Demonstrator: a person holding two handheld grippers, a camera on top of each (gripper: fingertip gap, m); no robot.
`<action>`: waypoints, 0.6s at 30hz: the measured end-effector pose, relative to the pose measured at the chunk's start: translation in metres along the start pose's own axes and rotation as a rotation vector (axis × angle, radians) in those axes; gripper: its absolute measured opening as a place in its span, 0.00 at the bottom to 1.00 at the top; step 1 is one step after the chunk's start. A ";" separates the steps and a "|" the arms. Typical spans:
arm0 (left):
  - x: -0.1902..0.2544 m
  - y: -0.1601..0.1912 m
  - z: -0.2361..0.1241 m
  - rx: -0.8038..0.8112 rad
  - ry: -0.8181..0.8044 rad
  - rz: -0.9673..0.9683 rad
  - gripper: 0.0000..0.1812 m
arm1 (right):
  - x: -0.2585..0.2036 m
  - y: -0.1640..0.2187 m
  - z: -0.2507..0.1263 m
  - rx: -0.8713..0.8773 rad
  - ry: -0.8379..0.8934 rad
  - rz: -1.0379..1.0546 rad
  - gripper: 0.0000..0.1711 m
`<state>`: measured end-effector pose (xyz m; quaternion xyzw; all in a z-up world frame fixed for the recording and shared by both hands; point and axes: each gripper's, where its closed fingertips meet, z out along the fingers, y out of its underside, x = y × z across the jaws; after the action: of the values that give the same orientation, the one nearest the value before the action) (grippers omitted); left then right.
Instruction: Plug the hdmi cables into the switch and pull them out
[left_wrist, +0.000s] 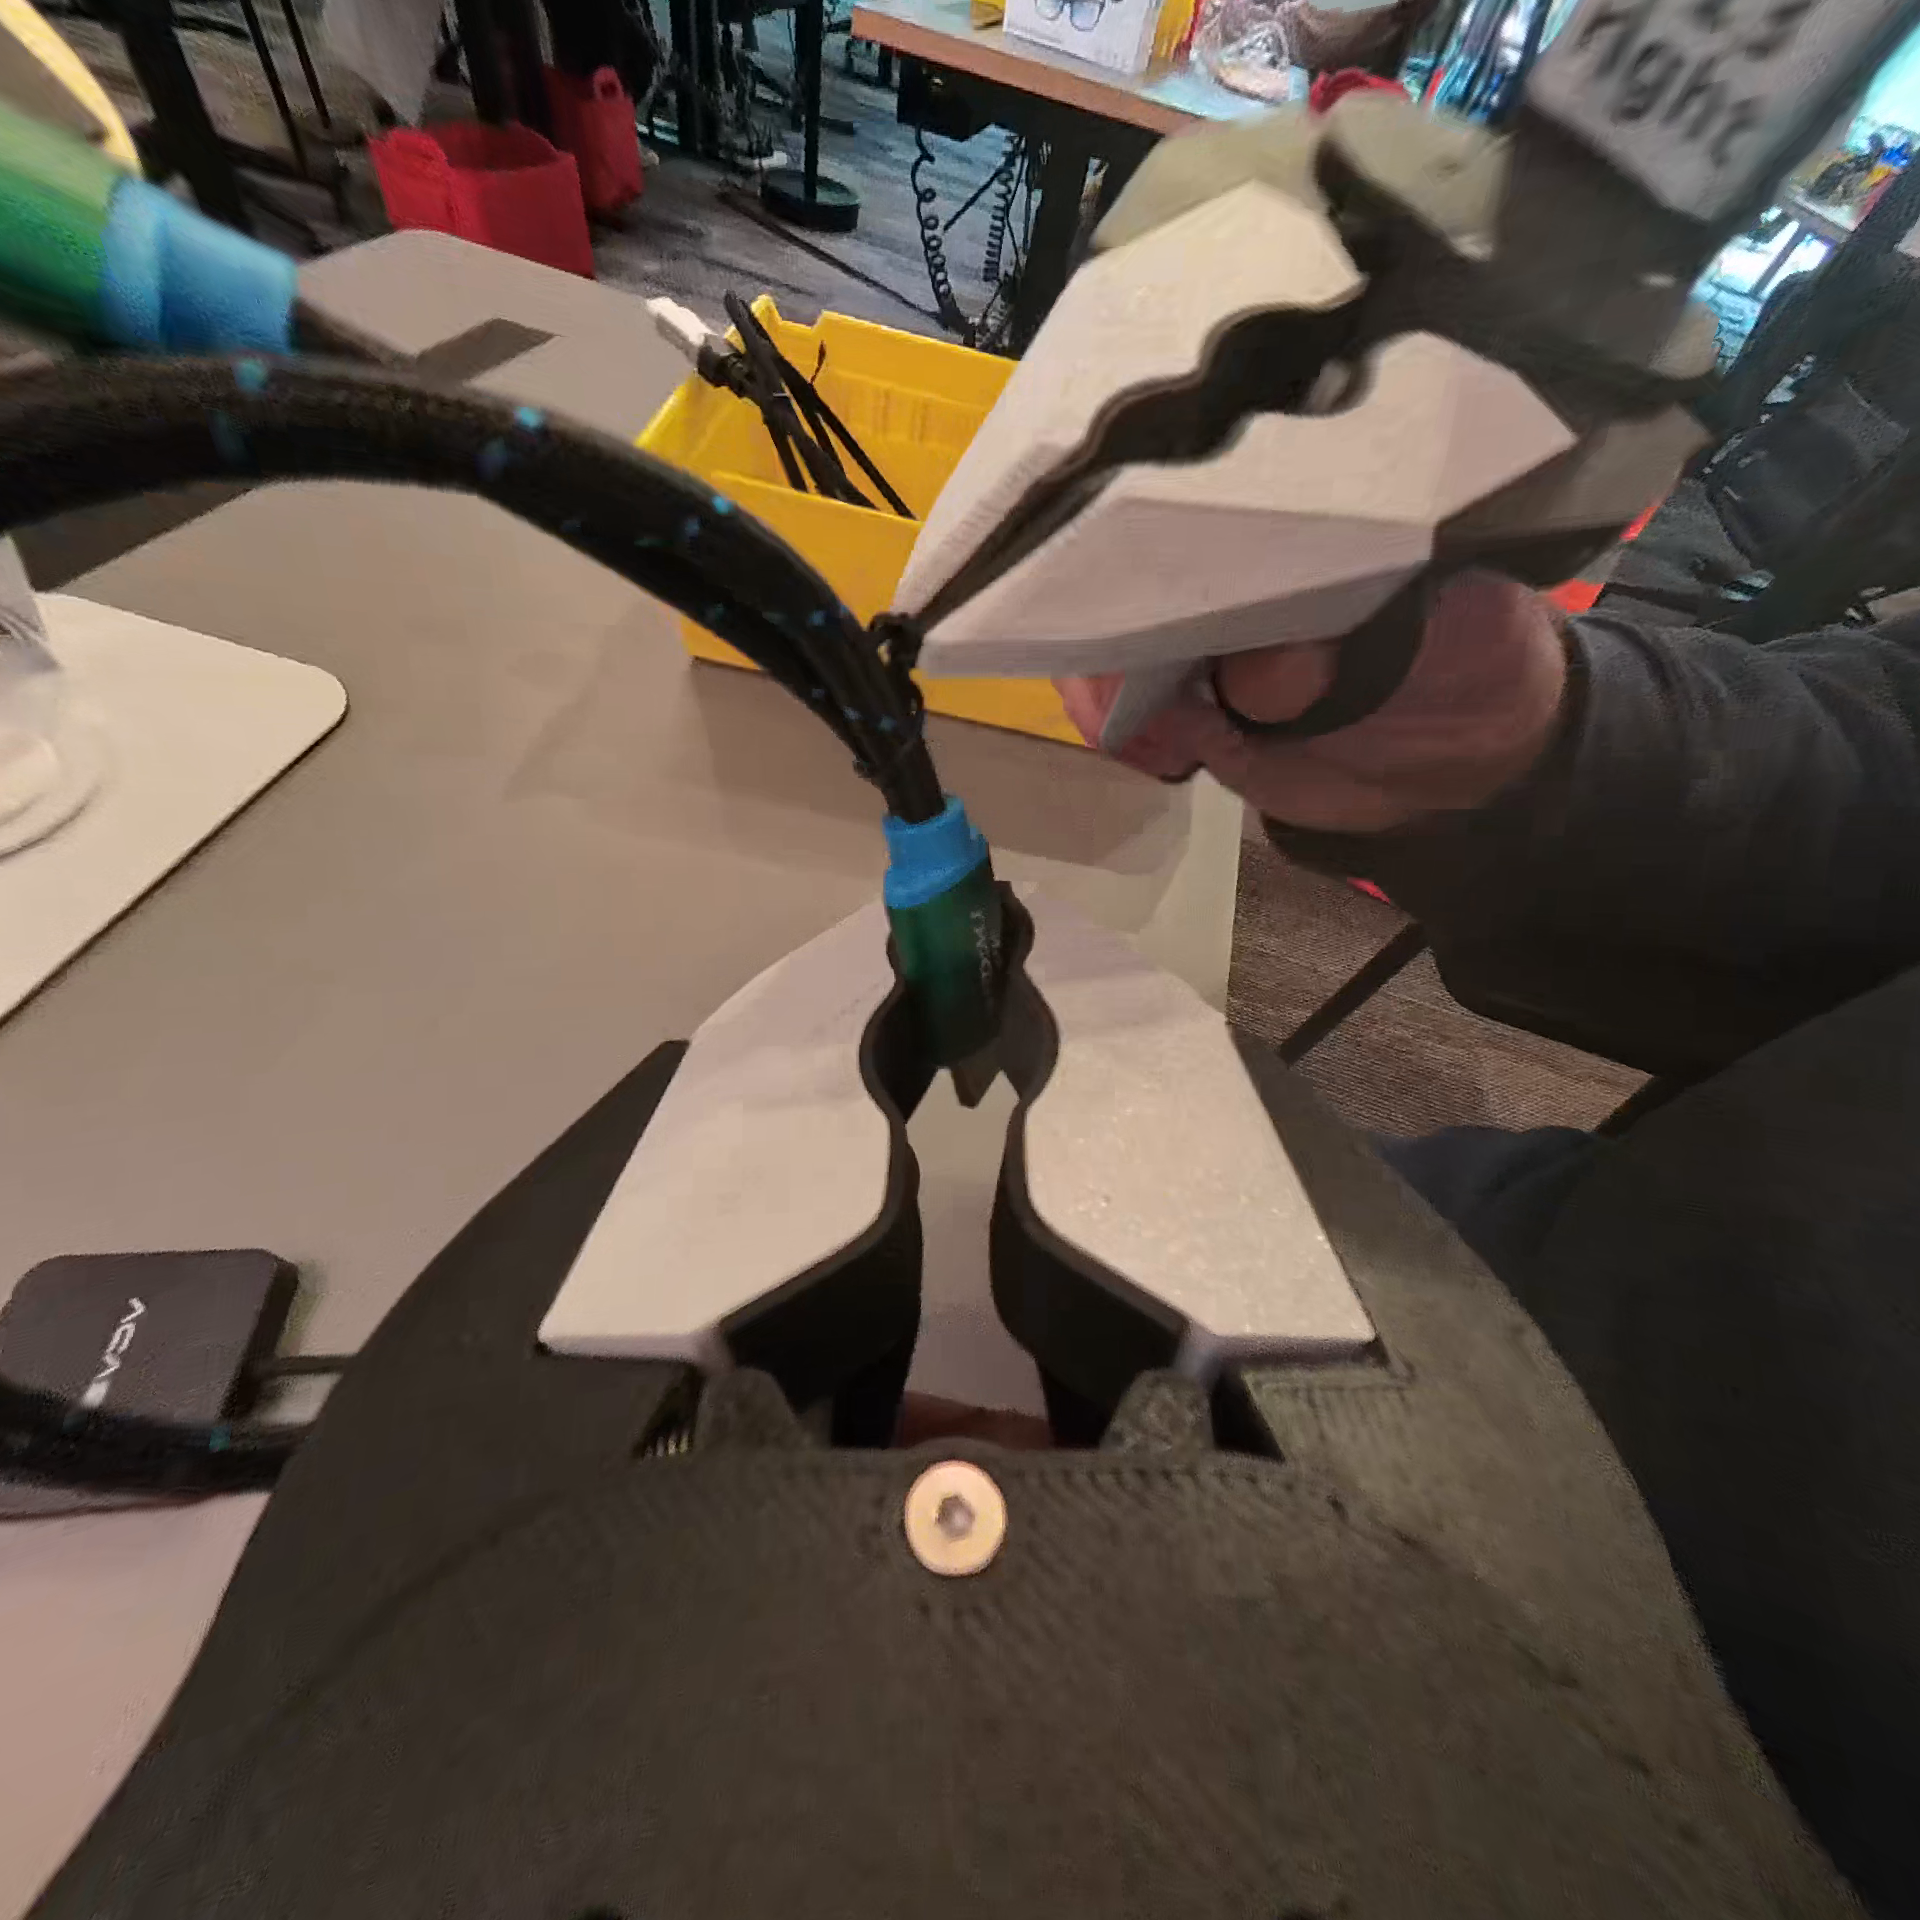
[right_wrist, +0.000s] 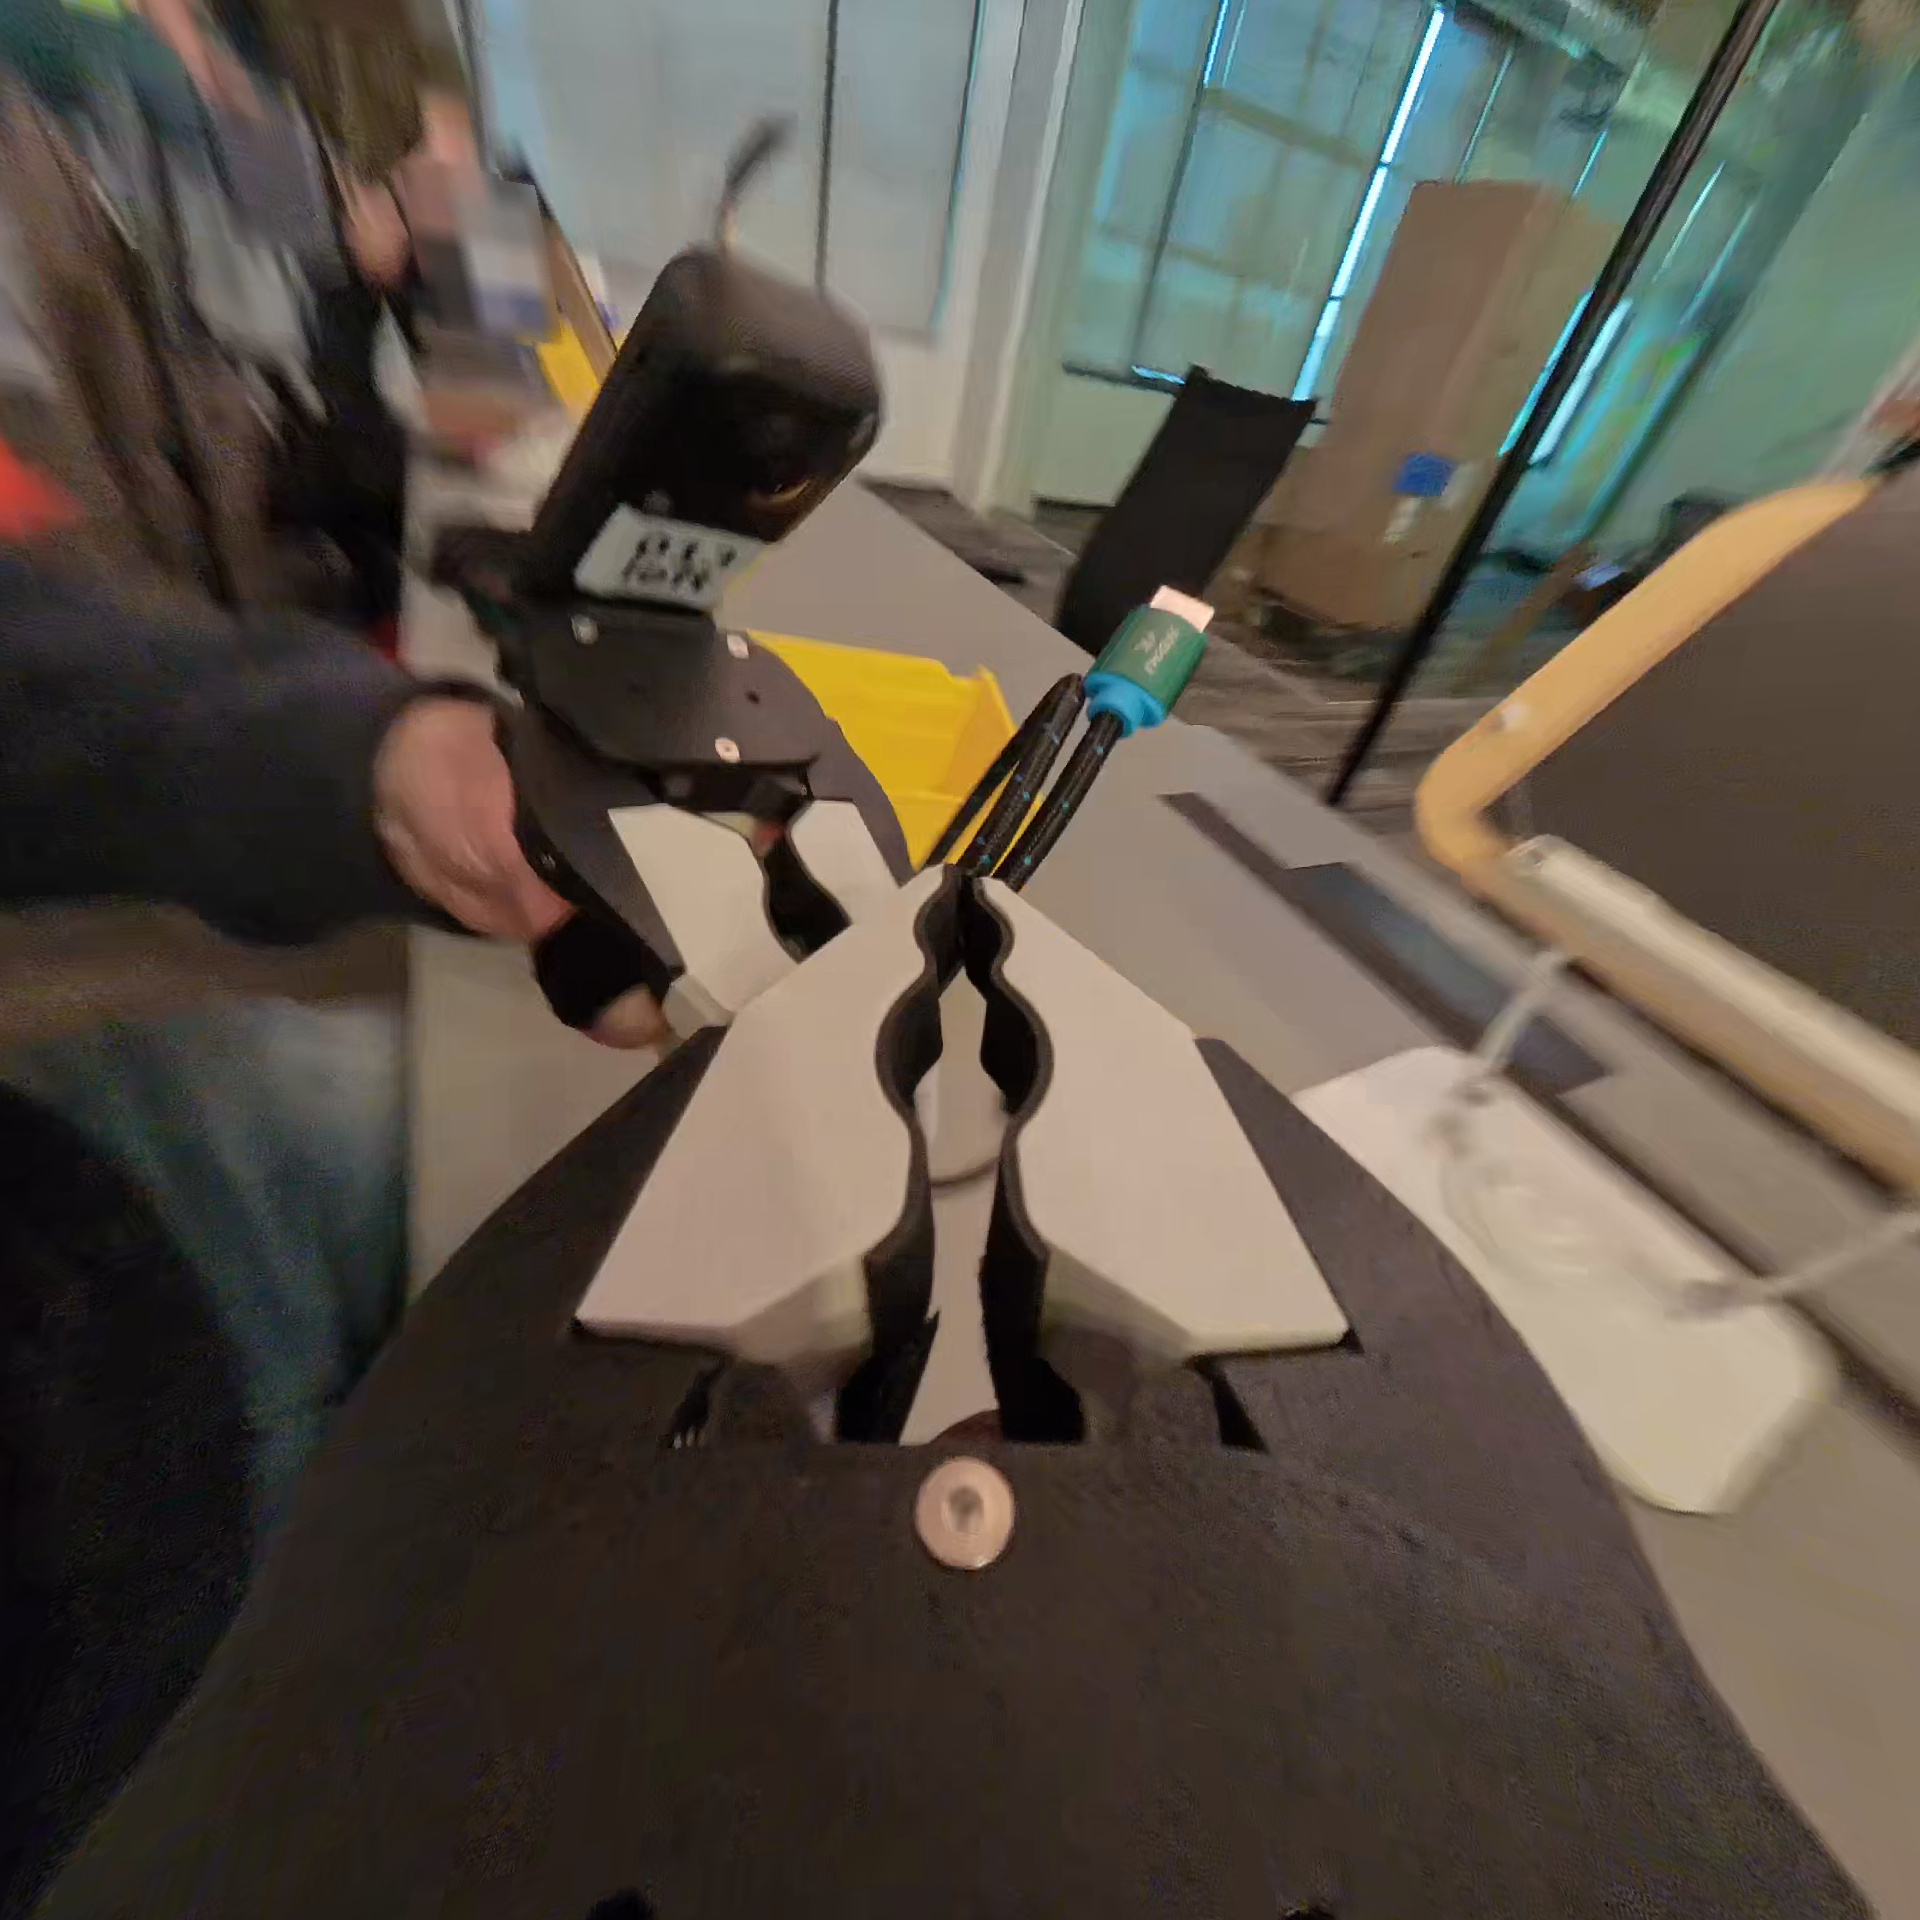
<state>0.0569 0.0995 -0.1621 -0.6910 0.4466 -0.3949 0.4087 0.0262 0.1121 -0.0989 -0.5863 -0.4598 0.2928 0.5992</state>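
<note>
Left wrist view: left gripper (left_wrist: 961, 1023) clamps the green plug (left_wrist: 948, 961) upright; right gripper (left_wrist: 914, 639) pinches the braided cable (left_wrist: 582, 468) just above (switch (left_wrist: 145, 1335) lies low left)

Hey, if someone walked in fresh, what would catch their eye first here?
Centre frame, the left claw clamps a green HDMI plug, its braided black cable arching up leftward. The right claw pinches that cable just above, with a yellow bin behind.

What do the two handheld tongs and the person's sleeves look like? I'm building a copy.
Both the left tongs and right tongs have black printed bodies, light grey faceted fingers with wavy black pads, and a silver screw. Dark long sleeves; a black fingerless glove.
</note>
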 end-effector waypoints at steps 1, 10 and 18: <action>0.003 -0.002 0.000 0.014 0.015 -0.001 0.06 | 0.000 -0.004 0.000 0.009 -0.002 0.022 0.00; -0.003 0.015 0.007 -0.031 -0.019 0.122 0.05 | 0.012 -0.004 -0.023 0.135 -0.149 0.362 0.00; -0.019 0.004 0.001 -0.012 -0.194 0.273 0.05 | -0.011 0.005 -0.009 -0.017 -0.110 0.122 0.06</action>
<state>0.0514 0.1163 -0.1693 -0.6613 0.4972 -0.2644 0.4956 0.0308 0.0992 -0.1054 -0.6014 -0.4578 0.3567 0.5491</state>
